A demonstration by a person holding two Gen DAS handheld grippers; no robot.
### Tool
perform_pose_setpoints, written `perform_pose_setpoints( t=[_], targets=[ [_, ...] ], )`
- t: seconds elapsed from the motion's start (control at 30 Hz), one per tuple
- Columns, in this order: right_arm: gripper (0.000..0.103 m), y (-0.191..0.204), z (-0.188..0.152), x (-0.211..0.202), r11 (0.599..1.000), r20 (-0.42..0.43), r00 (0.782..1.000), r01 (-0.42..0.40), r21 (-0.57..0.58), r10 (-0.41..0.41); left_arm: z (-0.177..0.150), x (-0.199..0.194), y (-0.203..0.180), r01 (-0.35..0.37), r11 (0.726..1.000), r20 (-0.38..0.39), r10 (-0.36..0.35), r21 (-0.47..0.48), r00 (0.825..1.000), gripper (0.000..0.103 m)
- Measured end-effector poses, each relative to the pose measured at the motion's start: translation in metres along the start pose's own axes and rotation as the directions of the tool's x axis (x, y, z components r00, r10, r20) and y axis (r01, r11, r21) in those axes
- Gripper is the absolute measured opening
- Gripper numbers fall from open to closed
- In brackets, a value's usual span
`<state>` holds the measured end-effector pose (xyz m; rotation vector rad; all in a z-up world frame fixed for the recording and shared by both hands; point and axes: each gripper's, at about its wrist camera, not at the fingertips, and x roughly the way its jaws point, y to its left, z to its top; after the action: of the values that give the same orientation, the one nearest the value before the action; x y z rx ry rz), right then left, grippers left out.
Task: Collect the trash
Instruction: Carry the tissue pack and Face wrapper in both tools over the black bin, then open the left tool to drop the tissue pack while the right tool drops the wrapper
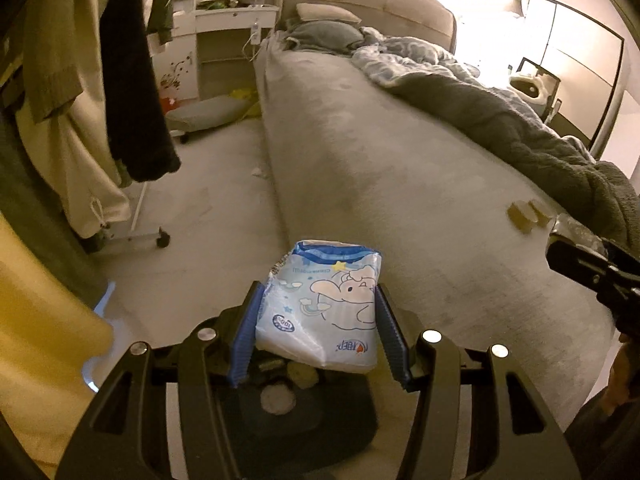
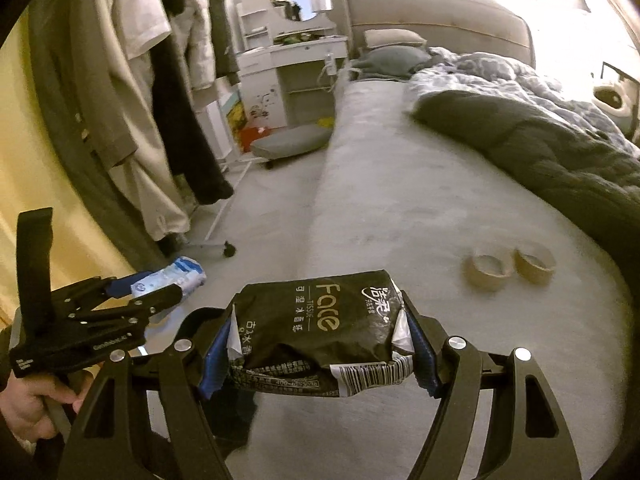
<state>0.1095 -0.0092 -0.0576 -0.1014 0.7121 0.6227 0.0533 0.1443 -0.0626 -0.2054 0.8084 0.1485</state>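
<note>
— Where are the two packs?
— The wipes pack (image 1: 320,304) sits between the left gripper's (image 1: 318,332) fingers; the tissue pack (image 2: 320,332) between the right gripper's (image 2: 320,344), to its right.
— And ahead?
— The bed (image 2: 400,200), two tape rolls (image 2: 510,268) on it, blanket (image 2: 540,148) behind them. Clothes rack (image 2: 160,100) left, dresser (image 2: 292,64) beyond.

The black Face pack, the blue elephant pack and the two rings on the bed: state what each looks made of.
Black Face pack: thin plastic film, slightly glossy; it crinkles and dents between the jaws.
Blue elephant pack: soft printed plastic film, shiny, wrinkled at its sealed end.
Two rings: probably cardboard, matte tan, hollow like spent tape cores.
</note>
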Motion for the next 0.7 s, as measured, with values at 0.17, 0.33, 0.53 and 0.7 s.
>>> perform_pose_setpoints(
  t=[0.17,0.33,0.53,0.7],
  targets=[
    [0.074,0.022,0.003,0.017,0.998,-0.023,0.999,-0.039,-0.042,0.038,-0.004,0.008,0.024,-0.023,0.999,-0.049,0.022,-0.023,0.999,0.058],
    [0.074,0.045,0.007,0.036,0.994,-0.048,0.996,-0.082,-0.069,0.079,-0.015,0.023,0.043,-0.02,0.999,-0.141,0.014,-0.04,0.99,0.058],
    [0.074,0.069,0.006,0.059,0.985,-0.091,0.987,-0.14,-0.098,0.132,-0.034,0.041,0.06,-0.026,0.999,-0.263,0.016,-0.033,0.965,0.058],
    [0.074,0.088,0.001,0.079,0.978,-0.137,0.978,-0.172,-0.12,0.155,-0.05,0.051,0.067,-0.031,0.999,-0.348,0.021,-0.021,0.937,0.059]
  ],
)
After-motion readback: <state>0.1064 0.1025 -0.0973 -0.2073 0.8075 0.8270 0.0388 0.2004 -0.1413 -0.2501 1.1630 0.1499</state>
